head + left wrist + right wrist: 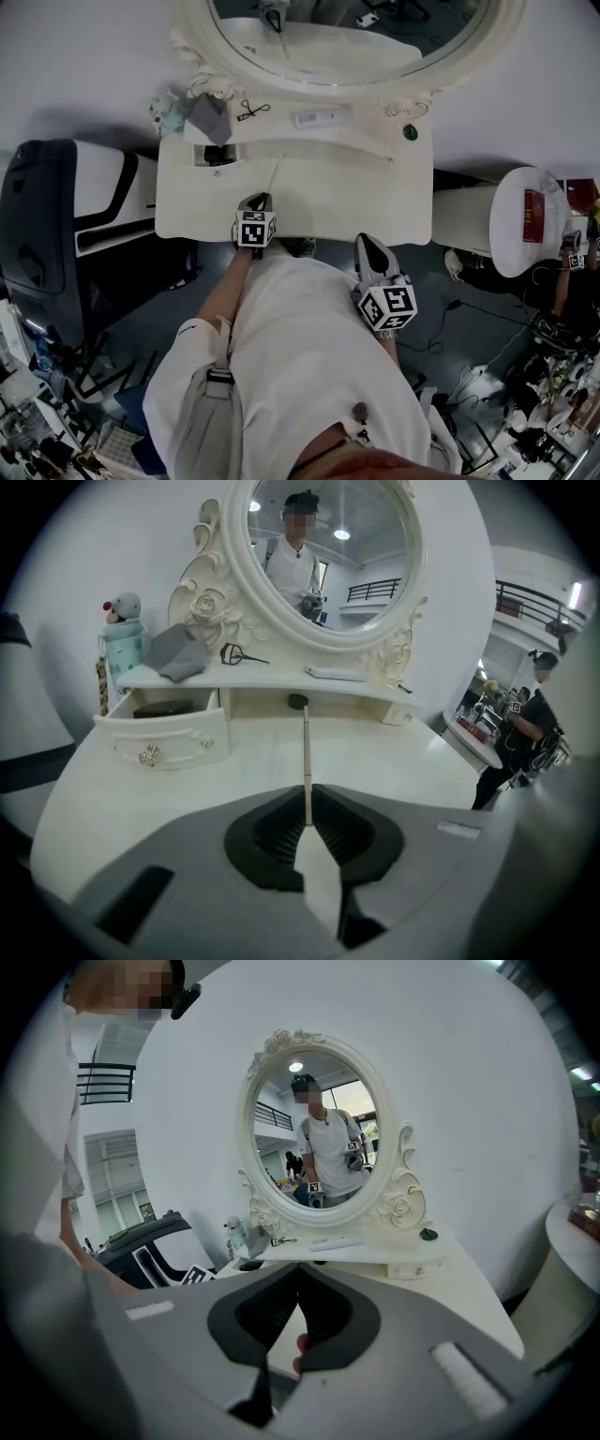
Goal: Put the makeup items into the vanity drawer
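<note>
Pinching a thin white stick (307,757) above the vanity top (394,761), the left gripper (307,797) sits near the open drawer (169,738), while the right gripper (298,1274) hangs pressed together, empty.

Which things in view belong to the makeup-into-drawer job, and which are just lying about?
Job: open drawer; thin stick held in the left gripper; eyelash curler; flat white tube on the shelf.
Lying about: grey cloth; plush-topped bottle; round side table.
</note>
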Motion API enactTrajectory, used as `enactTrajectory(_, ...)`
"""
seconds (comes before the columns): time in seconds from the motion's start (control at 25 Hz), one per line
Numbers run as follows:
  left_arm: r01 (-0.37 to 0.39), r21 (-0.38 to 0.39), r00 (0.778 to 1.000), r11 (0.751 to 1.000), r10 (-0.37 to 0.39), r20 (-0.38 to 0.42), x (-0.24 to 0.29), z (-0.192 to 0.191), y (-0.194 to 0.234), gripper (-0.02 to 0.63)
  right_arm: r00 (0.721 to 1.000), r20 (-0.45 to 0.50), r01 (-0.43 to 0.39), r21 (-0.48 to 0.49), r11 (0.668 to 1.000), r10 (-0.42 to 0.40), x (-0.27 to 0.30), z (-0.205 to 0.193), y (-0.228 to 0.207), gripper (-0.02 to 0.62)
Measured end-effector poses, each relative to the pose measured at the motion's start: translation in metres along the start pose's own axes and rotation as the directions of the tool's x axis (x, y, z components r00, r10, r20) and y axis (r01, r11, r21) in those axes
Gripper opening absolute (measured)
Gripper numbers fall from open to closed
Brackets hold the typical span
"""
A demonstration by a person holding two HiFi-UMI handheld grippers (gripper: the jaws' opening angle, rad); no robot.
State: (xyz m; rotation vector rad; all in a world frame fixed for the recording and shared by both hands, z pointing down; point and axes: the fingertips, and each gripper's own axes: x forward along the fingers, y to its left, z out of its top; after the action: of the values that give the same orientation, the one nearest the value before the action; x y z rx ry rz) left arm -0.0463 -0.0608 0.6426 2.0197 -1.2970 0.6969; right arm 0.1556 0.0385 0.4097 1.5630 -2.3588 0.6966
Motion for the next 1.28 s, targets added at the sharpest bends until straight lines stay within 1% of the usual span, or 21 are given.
enactTrajectory(0.12,-0.004,0.019,1.000,1.000,0.004,0.024,-0.010,0.015,0.007,0.032,1.000,0.012,-0.005,0.005,1.000,0.005,0.008,0.006,0.005,0.006)
enactTrajectory(0.24,-0.026,0.042,0.999,0.999,0.025,0.036,-0.022,0.024,0.022,0.032,1.000,0.019,-0.019,0.010,1.000,0.019,0.017,0.011,0.012,0.006)
enactTrajectory(0.44,-0.070,0.017,0.997,0.997,0.069,0.023,-0.042,0.028,0.061,0.032,0.998,0.023,-0.061,0.015,0.998,0.060,0.039,0.016,0.028,0.006)
enactTrajectory(0.6,-0.121,0.042,0.992,0.992,0.122,-0.039,-0.062,0.027,0.094,0.033,0.994,0.010,-0.106,0.002,0.994,0.106,0.056,0.017,0.047,0.006)
enactTrajectory(0.72,-0.124,0.073,0.989,0.990,0.129,-0.072,-0.068,0.026,0.117,0.033,0.991,0.009,-0.133,-0.003,0.991,0.133,0.068,0.019,0.059,0.006)
enactTrajectory(0.88,-0.127,0.116,0.976,0.985,0.145,-0.161,-0.077,0.019,0.143,0.034,0.988,0.014,-0.153,0.004,0.988,0.153,0.080,0.020,0.072,0.006)
enactTrajectory(1.04,-0.099,0.156,0.962,0.983,0.134,-0.236,-0.076,0.021,0.157,0.034,0.989,0.018,-0.149,0.027,0.988,0.149,0.087,0.020,0.081,0.006)
enactTrajectory(1.16,-0.064,0.212,0.959,0.975,0.119,-0.259,-0.070,0.033,0.162,0.034,0.990,0.019,-0.138,0.030,0.990,0.138,0.091,0.021,0.084,0.006)
enactTrajectory(1.28,-0.032,0.264,0.956,0.964,0.106,-0.273,-0.062,0.042,0.164,0.034,0.994,0.020,-0.108,0.038,0.993,0.108,0.092,0.018,0.083,0.006)
